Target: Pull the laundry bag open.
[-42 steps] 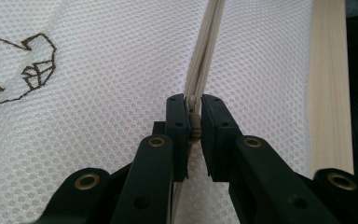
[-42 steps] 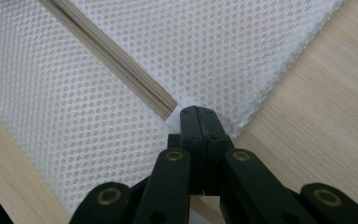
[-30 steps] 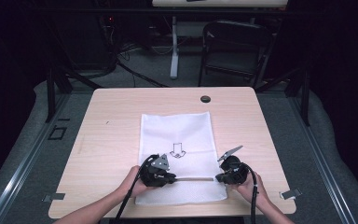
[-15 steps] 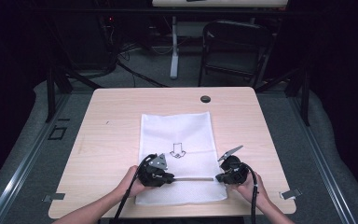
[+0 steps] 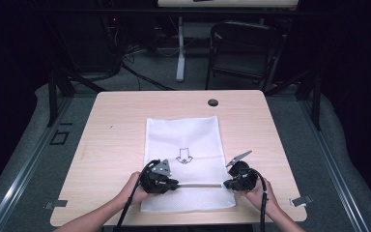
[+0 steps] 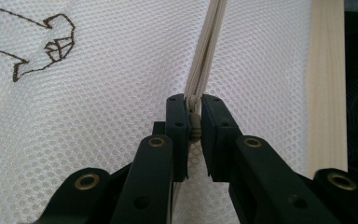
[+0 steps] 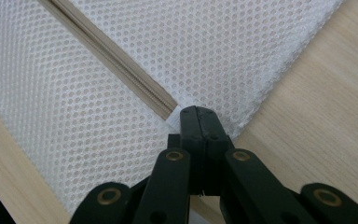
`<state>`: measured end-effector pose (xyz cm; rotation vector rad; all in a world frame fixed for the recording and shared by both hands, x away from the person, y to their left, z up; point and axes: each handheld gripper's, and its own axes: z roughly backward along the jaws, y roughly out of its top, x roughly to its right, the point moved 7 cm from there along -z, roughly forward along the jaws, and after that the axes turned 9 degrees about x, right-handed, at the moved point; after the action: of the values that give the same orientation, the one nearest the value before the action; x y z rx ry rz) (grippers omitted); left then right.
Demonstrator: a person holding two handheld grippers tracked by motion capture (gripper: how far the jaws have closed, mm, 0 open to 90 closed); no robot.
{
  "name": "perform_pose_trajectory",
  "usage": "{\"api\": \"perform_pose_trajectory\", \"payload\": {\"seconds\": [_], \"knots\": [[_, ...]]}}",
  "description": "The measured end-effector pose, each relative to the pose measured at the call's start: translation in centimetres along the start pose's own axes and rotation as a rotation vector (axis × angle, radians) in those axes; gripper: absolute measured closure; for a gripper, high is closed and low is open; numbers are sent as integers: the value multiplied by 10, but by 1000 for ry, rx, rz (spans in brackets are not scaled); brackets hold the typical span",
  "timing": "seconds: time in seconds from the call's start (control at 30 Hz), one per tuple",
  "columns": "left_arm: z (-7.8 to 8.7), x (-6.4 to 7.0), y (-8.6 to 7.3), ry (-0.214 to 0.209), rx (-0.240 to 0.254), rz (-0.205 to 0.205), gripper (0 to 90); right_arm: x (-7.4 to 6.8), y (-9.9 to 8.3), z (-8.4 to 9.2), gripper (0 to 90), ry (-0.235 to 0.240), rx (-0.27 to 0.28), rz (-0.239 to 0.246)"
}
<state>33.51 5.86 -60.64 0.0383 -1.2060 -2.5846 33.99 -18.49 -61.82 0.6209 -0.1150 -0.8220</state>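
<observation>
The left gripper [image 6: 194,122] is pinching the zipper pull [image 6: 195,127] of the mesh bag [image 5: 186,145]; the right gripper [image 7: 198,116] is clamping the bag's edge near the table's [image 5: 125,116] front edge.

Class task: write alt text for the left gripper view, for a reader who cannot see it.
The left gripper, its two black jaws rising from the bottom edge, is shut on the beige zipper pull of a white mesh bag. The zipper runs away toward the top edge. A brown arrow is stitched at upper left, and a strip of wooden table shows at right.
</observation>
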Motion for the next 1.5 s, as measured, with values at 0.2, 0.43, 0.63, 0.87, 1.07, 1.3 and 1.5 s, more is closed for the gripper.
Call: {"api": "perform_pose_trajectory", "payload": {"seconds": [0.2,0.43,0.63,0.87,1.07,1.3,1.5], "knots": [[4,0,-2,-1,-11,2,823,0,0,0,900,0,0,0],[7,-1,-5,5,-10,0,823,0,0,0,900,1,1,-3],[9,-1,-6,3,-6,1,823,1,-1,1,900,4,-8,2],[12,-2,-9,0,-13,4,823,0,-1,1,900,9,-5,-4],[15,-3,-12,1,-21,9,823,0,-1,1,900,11,-4,-8],[17,-5,-14,4,-25,13,823,0,-1,1,900,7,-1,-12],[23,-9,-19,19,-34,21,823,0,-1,1,900,8,5,-19]]}}
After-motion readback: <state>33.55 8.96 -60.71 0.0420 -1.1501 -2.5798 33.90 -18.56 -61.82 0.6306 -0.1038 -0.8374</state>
